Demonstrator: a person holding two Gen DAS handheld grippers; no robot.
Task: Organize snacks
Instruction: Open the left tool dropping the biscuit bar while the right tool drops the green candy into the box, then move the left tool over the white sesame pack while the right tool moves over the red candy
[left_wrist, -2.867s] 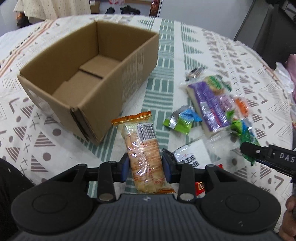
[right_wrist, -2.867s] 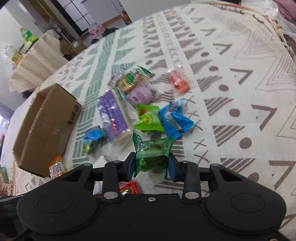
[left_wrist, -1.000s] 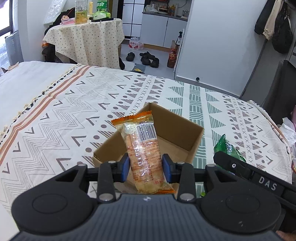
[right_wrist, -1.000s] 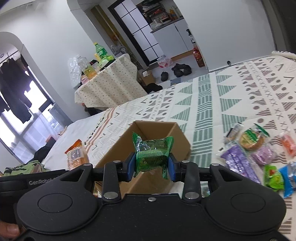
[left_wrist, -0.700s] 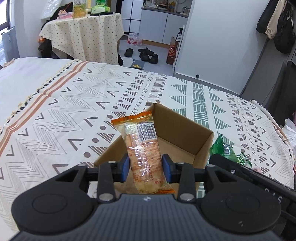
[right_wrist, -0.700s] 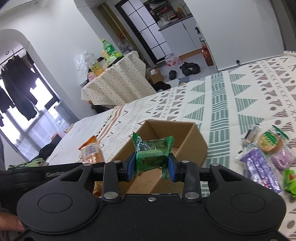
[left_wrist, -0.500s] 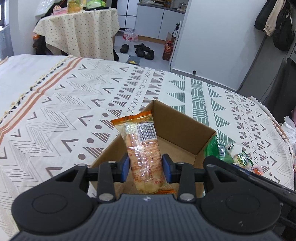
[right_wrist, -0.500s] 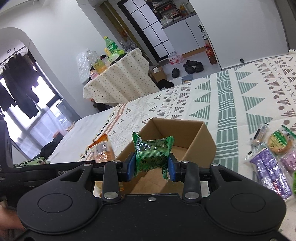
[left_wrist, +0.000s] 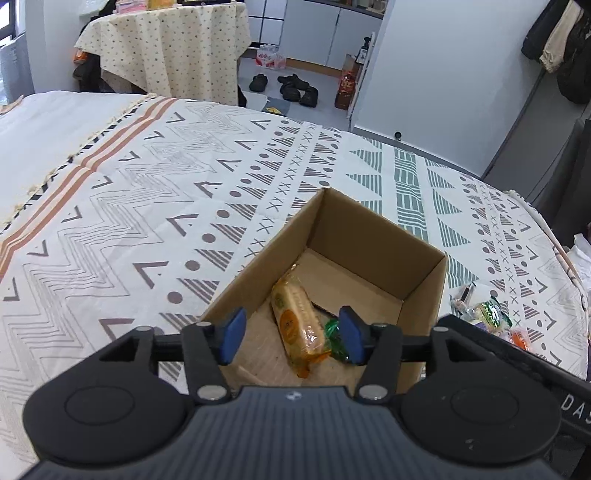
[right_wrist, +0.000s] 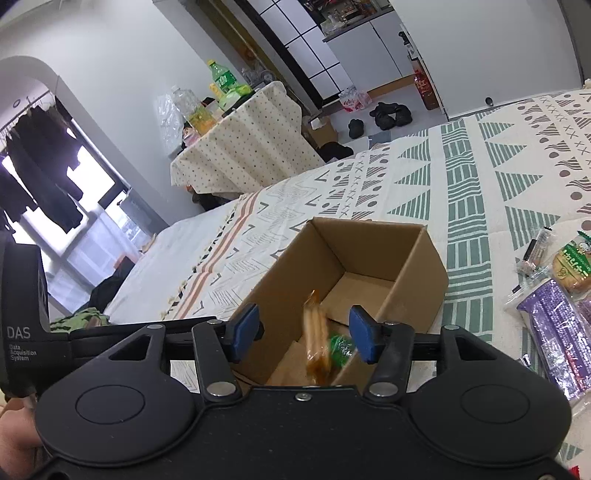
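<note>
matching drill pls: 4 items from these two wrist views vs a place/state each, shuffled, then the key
1. orange cracker pack
2. left claw
3. purple snack pack
4. cardboard box

A. open, holding nothing
B. lying inside the box
C. on the patterned cloth, outside the box
D. top open, on the patterned cloth, two snacks inside

Pairs: 1-B, 2-A, 3-C, 4-D

Bright even daylight, window (right_wrist: 92, 192) blown out, fisheye bending at edges, falling orange packet (right_wrist: 317, 332) motion-blurred

You have one cardboard box (left_wrist: 424, 291) with two snacks inside: one orange cracker pack (left_wrist: 297, 328), one green packet (left_wrist: 334, 338). One purple wafer pack (right_wrist: 557, 332) lies outside.
</note>
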